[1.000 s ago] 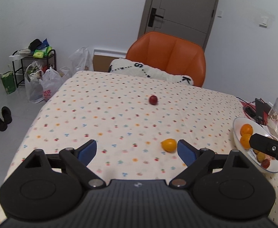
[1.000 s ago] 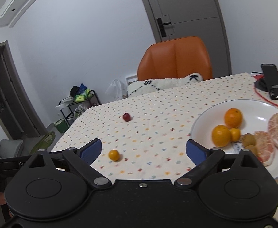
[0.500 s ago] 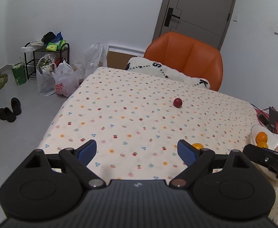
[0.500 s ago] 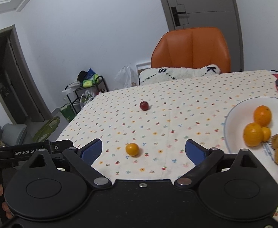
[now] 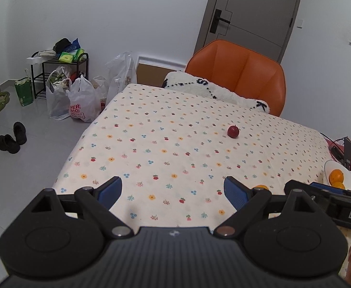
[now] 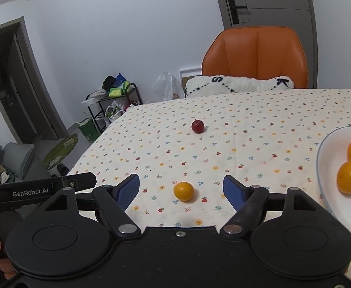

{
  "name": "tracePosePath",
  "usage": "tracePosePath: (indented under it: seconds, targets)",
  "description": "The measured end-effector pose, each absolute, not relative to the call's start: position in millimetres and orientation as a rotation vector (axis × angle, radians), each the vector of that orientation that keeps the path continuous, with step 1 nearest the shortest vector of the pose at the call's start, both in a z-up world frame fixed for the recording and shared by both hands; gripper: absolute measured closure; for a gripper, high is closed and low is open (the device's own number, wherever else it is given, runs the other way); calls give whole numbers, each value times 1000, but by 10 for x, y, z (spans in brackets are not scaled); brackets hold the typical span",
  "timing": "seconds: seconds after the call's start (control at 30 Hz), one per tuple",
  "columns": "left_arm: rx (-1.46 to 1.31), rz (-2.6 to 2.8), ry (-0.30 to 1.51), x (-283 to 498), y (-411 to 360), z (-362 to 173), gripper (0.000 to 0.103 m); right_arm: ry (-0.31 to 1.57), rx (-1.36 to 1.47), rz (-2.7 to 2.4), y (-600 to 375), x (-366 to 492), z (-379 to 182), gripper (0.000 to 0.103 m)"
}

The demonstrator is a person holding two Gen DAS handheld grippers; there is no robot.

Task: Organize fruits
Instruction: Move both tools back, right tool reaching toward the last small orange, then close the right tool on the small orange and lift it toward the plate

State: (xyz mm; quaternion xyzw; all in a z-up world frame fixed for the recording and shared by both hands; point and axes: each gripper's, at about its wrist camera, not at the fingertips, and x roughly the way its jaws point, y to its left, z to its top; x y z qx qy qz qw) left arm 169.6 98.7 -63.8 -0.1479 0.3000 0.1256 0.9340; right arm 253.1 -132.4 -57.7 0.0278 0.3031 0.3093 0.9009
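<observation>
On white plate (image 6: 324, 168), two oranges (image 6: 349, 177) (rim cropped), both tools spread, empty.

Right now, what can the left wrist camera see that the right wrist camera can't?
Only the left wrist view shows the black shoes on the floor and the red-lettered white bag. Only the right wrist view shows the grey cushion and the small orange fruit whole, between the open right gripper fingers. Both show the red fruit, the orange chair, the white plate and the dotted tablecloth.
</observation>
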Motion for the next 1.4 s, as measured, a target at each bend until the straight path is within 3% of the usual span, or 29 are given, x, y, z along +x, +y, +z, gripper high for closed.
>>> tracePosePath:
  seconds: [0.2,0.4,0.5,0.57,0.63,0.8,1.23,1.3,1.37,1.4]
  targets:
    - [-313,276,596,1715,1007,-652,12,646,37,648,-1219,2590,-632,31]
    - [-322,268,604,1767,1023,-704,13,688,9,655,-1091,2682,-760,43]
    - [-320,267,610,1794,1022,-730,13,708,-8,664,-1044,2709,-835,56]
    - [-317,264,615,1812,1014,-743,13,739,-10,678,-1018,2735,-897,84]
    - [-324,266,608,1818,1008,-739,15,755,10,696,-1030,2750,-931,94]
    - [-305,261,583,1866,919,-674,15,721,34,705,-1124,2751,-864,101]
    - [-274,248,572,1896,790,-602,15,699,72,701,-1339,2758,-817,103]
    - [-274,249,570,1890,801,-601,15,711,77,700,-1301,2773,-827,90]
    - [-280,252,570,1882,825,-609,15,706,69,706,-1249,2779,-834,56]
    - [-283,254,571,1877,842,-616,15,700,60,704,-1219,2780,-837,52]
